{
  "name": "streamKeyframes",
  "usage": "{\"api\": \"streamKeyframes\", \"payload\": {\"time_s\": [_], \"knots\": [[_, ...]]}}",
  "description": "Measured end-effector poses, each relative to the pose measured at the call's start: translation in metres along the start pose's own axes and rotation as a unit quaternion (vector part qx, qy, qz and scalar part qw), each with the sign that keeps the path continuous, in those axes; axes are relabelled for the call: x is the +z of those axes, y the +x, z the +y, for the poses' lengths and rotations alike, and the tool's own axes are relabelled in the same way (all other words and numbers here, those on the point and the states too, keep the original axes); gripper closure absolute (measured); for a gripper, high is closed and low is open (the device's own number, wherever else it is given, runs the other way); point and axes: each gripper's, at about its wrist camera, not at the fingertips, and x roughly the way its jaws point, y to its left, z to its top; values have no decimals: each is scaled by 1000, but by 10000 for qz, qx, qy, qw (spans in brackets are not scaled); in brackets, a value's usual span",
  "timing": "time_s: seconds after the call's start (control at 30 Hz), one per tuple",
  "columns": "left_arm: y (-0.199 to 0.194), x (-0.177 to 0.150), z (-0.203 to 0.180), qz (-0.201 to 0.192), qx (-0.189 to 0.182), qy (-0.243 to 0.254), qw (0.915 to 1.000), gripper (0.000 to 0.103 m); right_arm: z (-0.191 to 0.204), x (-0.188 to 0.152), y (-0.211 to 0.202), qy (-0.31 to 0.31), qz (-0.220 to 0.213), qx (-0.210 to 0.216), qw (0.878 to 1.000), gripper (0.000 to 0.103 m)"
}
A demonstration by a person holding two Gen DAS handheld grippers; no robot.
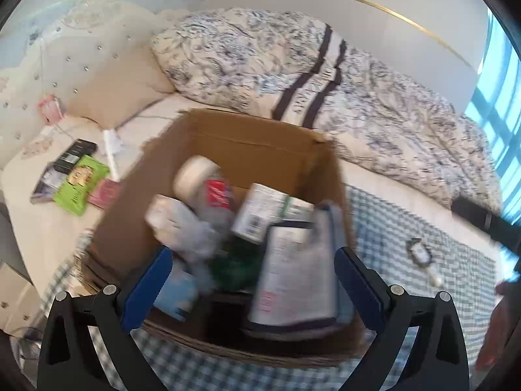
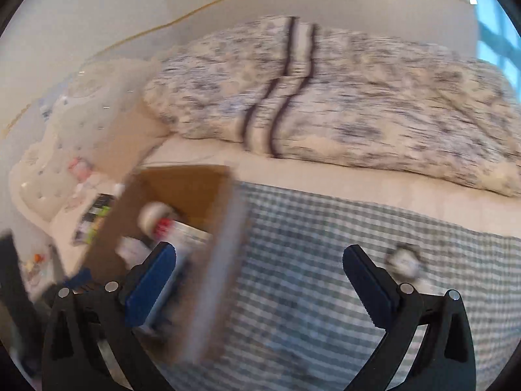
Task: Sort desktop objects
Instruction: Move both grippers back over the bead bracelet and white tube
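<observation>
Nearest in the left wrist view, the left gripper (image 1: pixel 254 280) hangs spread wide with nothing between its blue pads, directly over the open cardboard box (image 1: pixel 247 137), which stands on the checked cloth (image 1: pixel 423 293). The box already holds a jumble: a flat white packet (image 1: pixel 293 280) right under the pads, a crumpled plastic bag (image 1: pixel 185 228), a small printed carton (image 1: pixel 257 211) and a white-capped bottle (image 1: pixel 202 179) with a red label, lying tilted toward the far wall. The right gripper (image 2: pixel 260 280) is likewise wide open and empty, hovering over the cloth just to the right of the box's near corner (image 2: pixel 224 254). The one loose item left on the cloth is a small dark-rimmed object (image 2: pixel 403 260) with a pale centre — too blurred to name — lying ahead of the right gripper and a little to its right, close to the right-hand pad, with a small white piece just below it in the left view. From the left gripper the same object (image 1: pixel 418 254) sits well off to the right, beyond the box wall, so the right hand is plainly the nearer one and, I judge, the one to take it. It looks roughly round, so I can tell no long axis to line the pads against. Farther off, a green pouch (image 1: pixel 79 184) and dark packets lie on the bed left of the box, nearer the left hand; beyond them the patterned quilt (image 1: pixel 293 65).
</observation>
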Motion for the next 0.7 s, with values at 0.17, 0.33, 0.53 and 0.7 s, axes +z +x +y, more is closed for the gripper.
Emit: {"api": "streamKeyframes", "payload": {"time_s": [0.17, 0.33, 0.53, 0.7], "knots": [[-4, -5, -61, -100, -319, 165, 9993, 1, -86, -28, -32, 420, 61, -536, 9977, 0], [4, -15, -131, -61, -576, 525, 9969, 1, -144, -49, -48, 547, 141, -916, 9942, 0], [32, -30, -198, 131, -657, 937, 9933, 1, -178, -59, -50, 421, 102, -964, 9944, 0], [66, -41, -234, 322, -680, 1154, 9905, 1, -195, -71, -35, 235, 157, -953, 9950, 0]]}}
